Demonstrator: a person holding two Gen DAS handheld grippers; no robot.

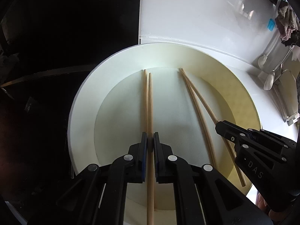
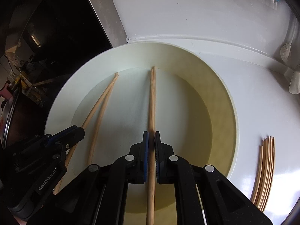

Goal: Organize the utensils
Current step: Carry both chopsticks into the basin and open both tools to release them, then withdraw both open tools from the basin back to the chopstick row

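Left wrist view: two pairs of chopsticks over a big cream plate (image 1: 84, 101) on a white counter (image 1: 187, 18). Left pair of chopsticks (image 1: 149, 101) pale wood, slim, nearly parallel, tips close together near the far edge of the plate's inner well. Right pair of chopsticks (image 1: 195, 101) same wood, tips meeting at the far end, shafts spreading apart toward the camera. Both pairs angled down over the plate; cannot tell whether the tips touch it.

Right wrist view: a loose bundle of chopsticks (image 2: 265, 168) flat on the counter, just beside the plate's right rim, well apart from the held pairs. Near ends of both held pairs cut off by the bottom of each picture or hidden behind the black gripper bodies. Left part of both views dark, details hard to make out. Pale spoon-like shapes (image 1: 269, 79) at the right edge, too blurred to name surely.

Left gripper (image 1: 150, 140) clamped tight on the left pair, pads pressed against the wood from both sides. Right gripper (image 2: 151, 140) likewise clamped on the right pair, almost no gap beyond the sticks themselves. Both grippers side by side over the near half of the plate, not touching each other.
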